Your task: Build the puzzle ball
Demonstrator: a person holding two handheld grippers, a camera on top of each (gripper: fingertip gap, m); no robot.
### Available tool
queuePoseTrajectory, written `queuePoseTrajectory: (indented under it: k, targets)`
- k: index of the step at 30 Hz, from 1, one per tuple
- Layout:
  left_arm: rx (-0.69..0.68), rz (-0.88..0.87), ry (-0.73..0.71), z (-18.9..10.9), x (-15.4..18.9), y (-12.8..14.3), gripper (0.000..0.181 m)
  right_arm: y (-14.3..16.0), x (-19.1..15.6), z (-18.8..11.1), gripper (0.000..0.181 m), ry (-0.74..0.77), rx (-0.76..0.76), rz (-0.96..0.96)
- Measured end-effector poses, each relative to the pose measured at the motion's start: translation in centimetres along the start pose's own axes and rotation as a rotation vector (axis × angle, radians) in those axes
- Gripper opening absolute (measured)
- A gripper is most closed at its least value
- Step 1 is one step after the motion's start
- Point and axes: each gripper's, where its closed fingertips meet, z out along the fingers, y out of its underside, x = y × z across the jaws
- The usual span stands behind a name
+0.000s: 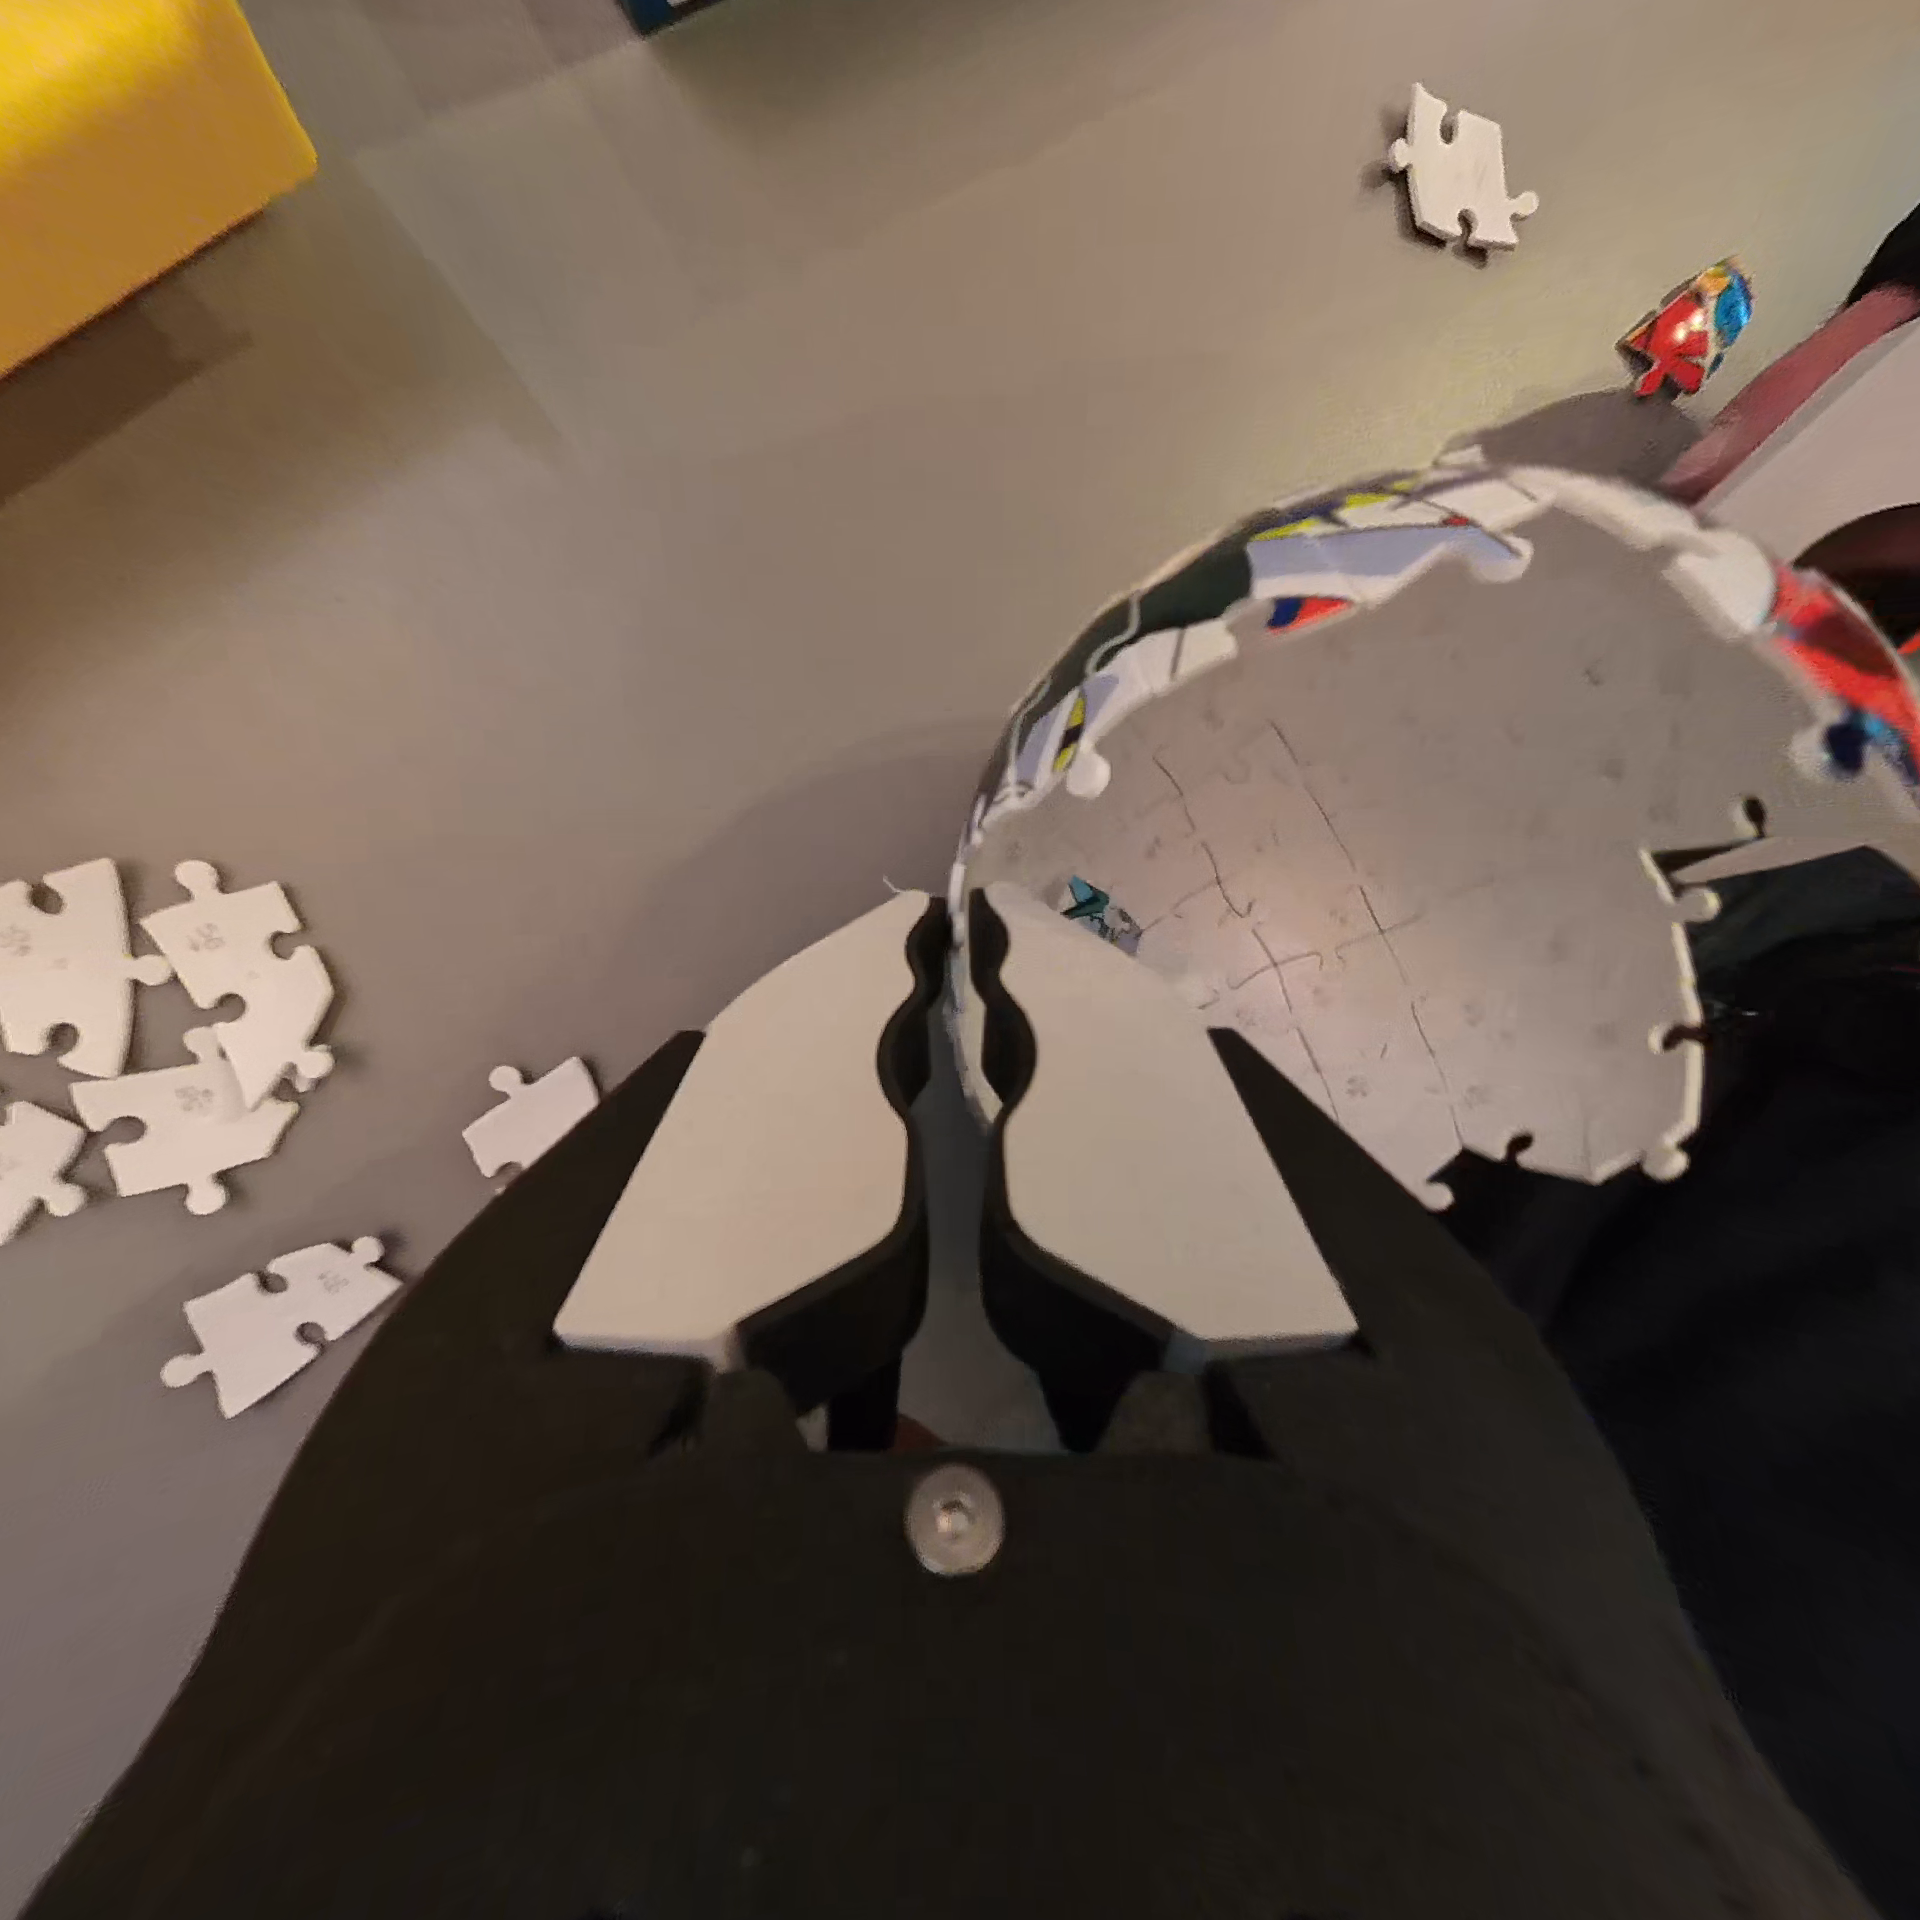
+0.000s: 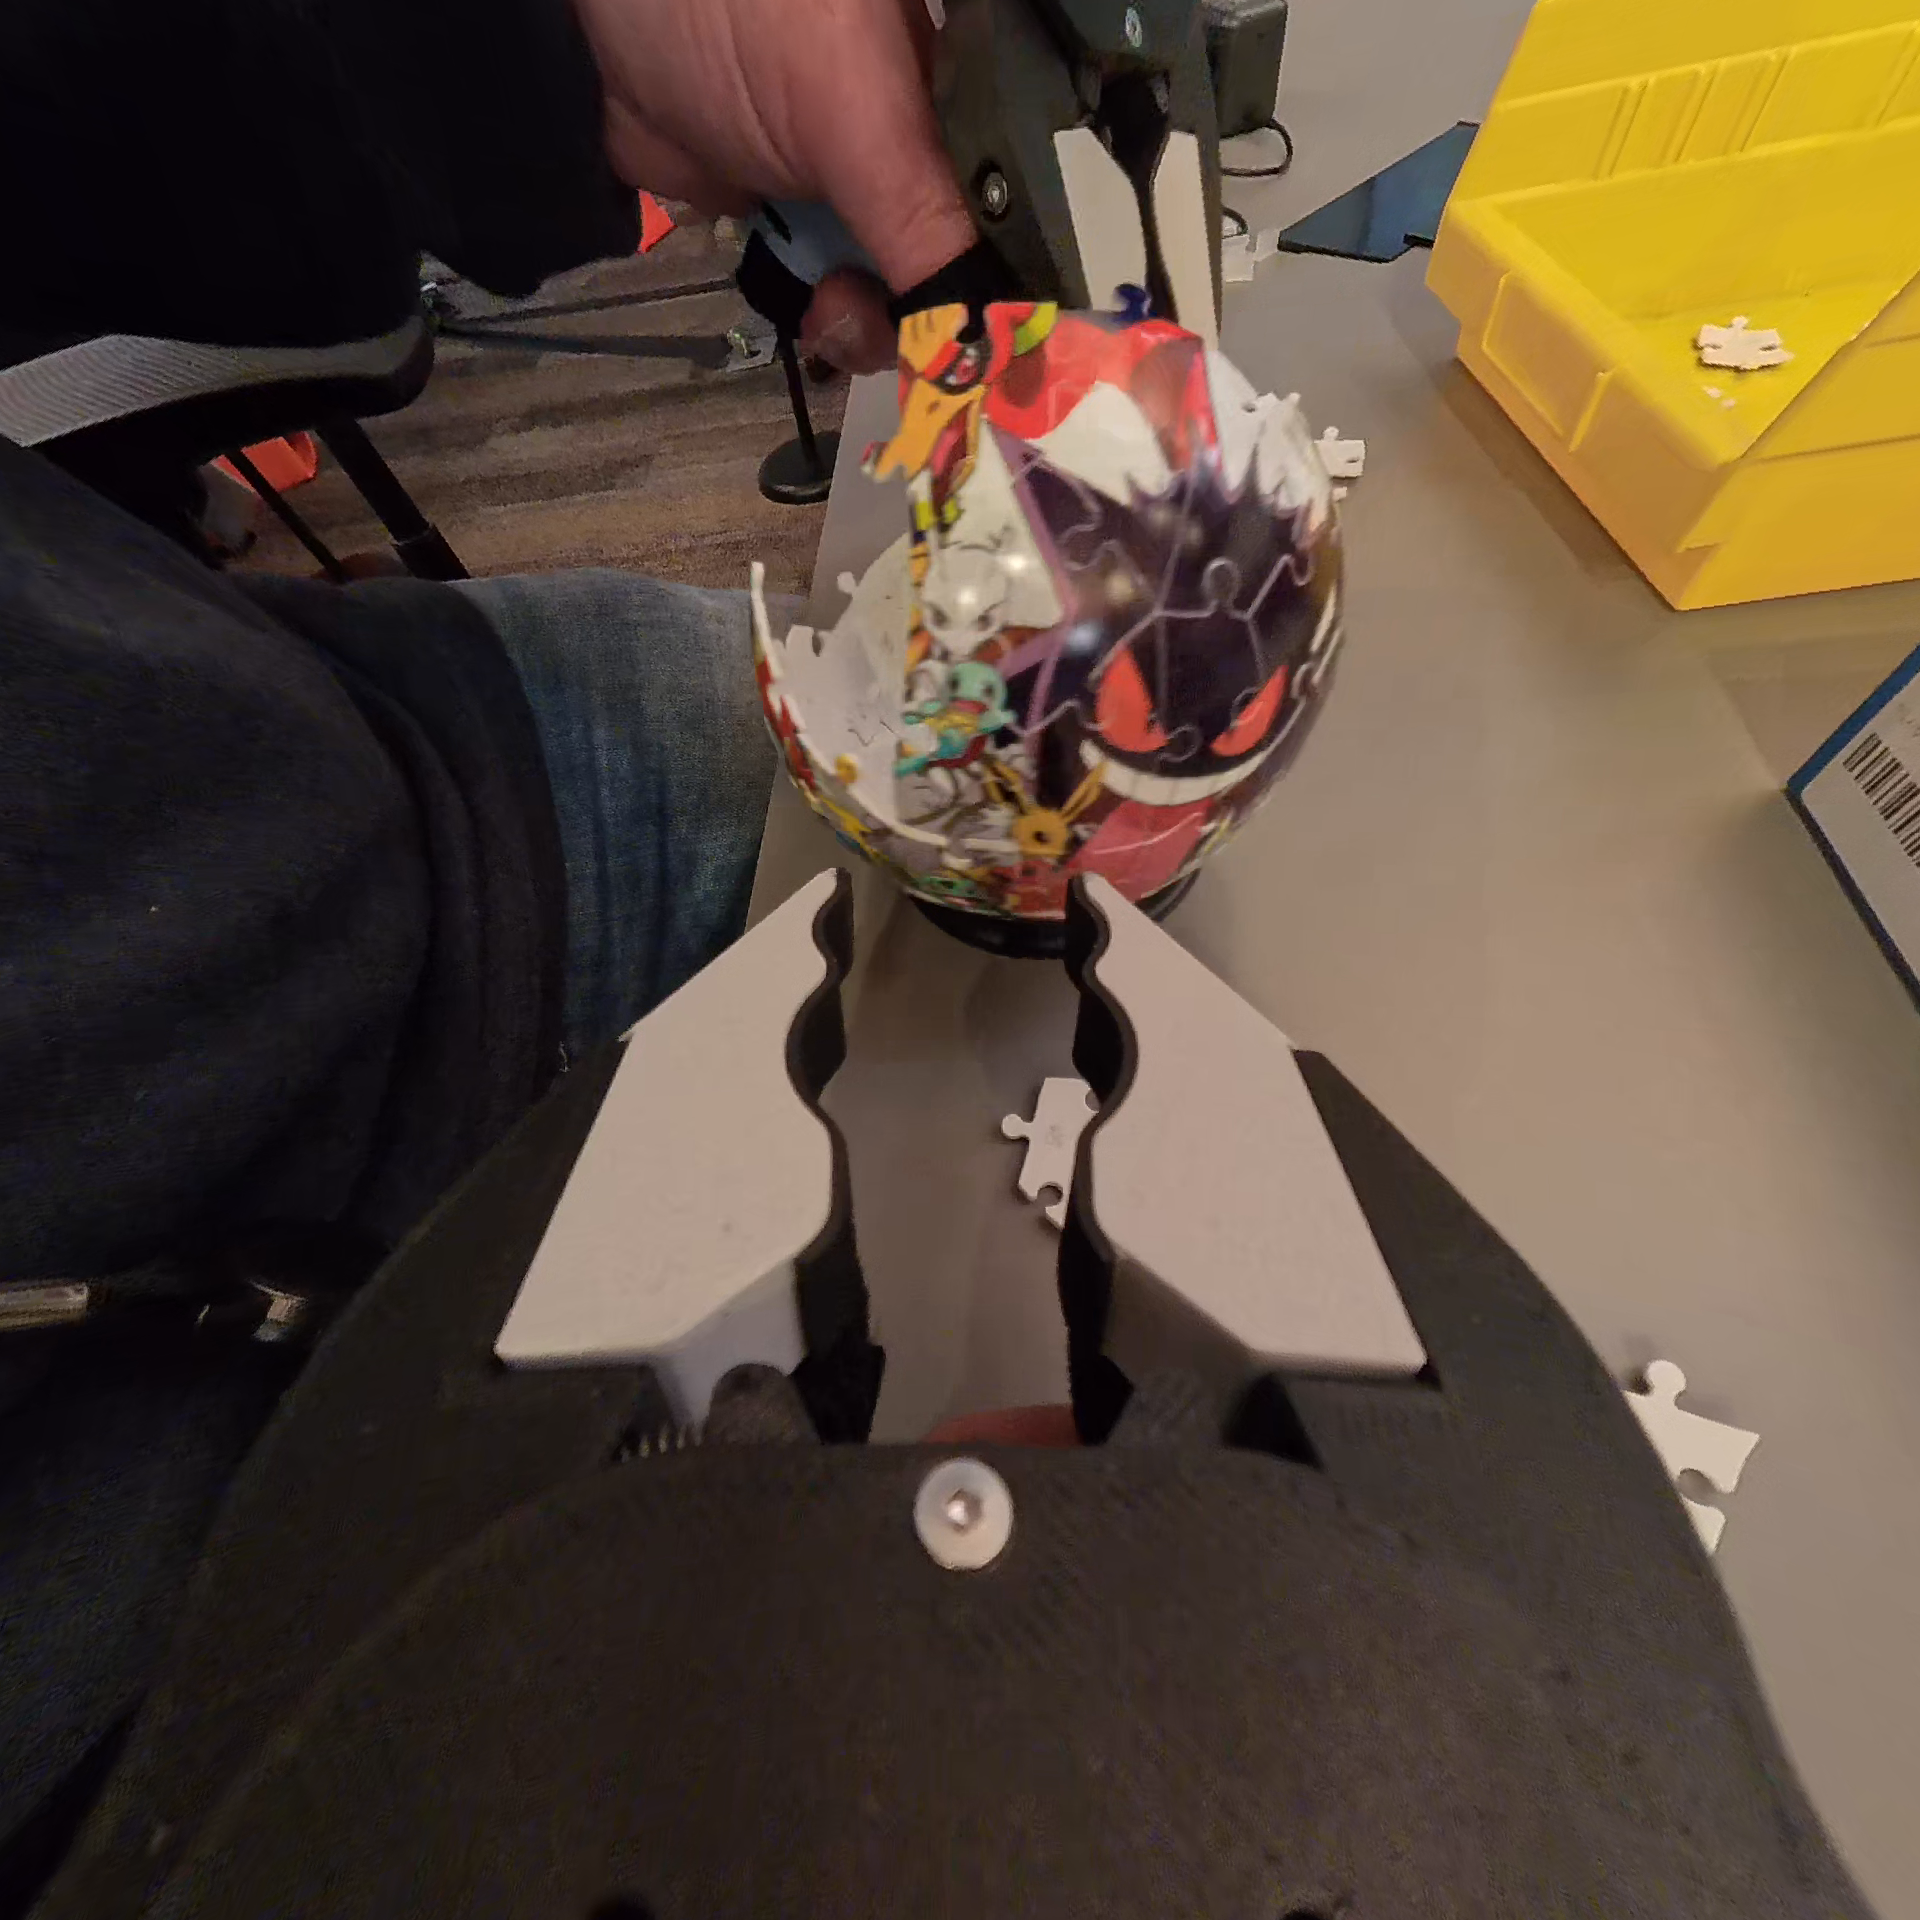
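**Left tool pinches the ball's rim; right tool waits open in front**

The puzzle ball [image 2: 1070,644] sits at the near edge of the grey tabletop [image 2: 1507,1039], on a dark round base [image 2: 1023,930]. It is only partly built: the printed shell is closed on the side facing your right tool, while a large gap with a jagged, knobbed edge opens on the side toward your body. Through the left wrist view you look into that gap at the white inner faces of the joined pieces [image 1: 1382,904].

Your left tool [image 1: 961,925] is nearly closed, its two fingers gripping the thin rim of the shell, one finger outside and one inside. In the right wrist view that same tool comes down onto the top of the ball, held by your hand [image 2: 790,135].

Your right tool [image 2: 961,904] is held wide and holds nothing; its tips hover just in front of the base, not touching the ball. One white loose piece [image 2: 1049,1138] lies on the tabletop between its fingers.

To the left of the ball, a cluster of white face-down pieces [image 1: 177,1039] is scattered. Farther off lie another white piece [image 1: 1460,171] and a coloured piece [image 1: 1688,327]. A yellow bin [image 2: 1683,343] stands on the far right with a white piece [image 2: 1740,343] inside it.
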Motion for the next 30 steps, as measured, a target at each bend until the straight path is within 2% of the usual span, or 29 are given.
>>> queuePoseTrajectory:
  k: [12,23,30]
  targets:
    - [0.011,0.171,-0.080,-0.5,0.1,-1.5,0.003,0.4,0.5,0.0,0.039,0.012,0.002,0.016]
    - [0.120,0.360,-0.264,-2.4,0.3,-3.6,0.003,0.6,1.6,-0.7,0.039,0.046,0.012,0.033]
    - [0.152,0.417,-0.356,-3.0,0.3,-4.4,0.004,0.5,1.9,-0.5,0.039,0.053,0.006,0.038]
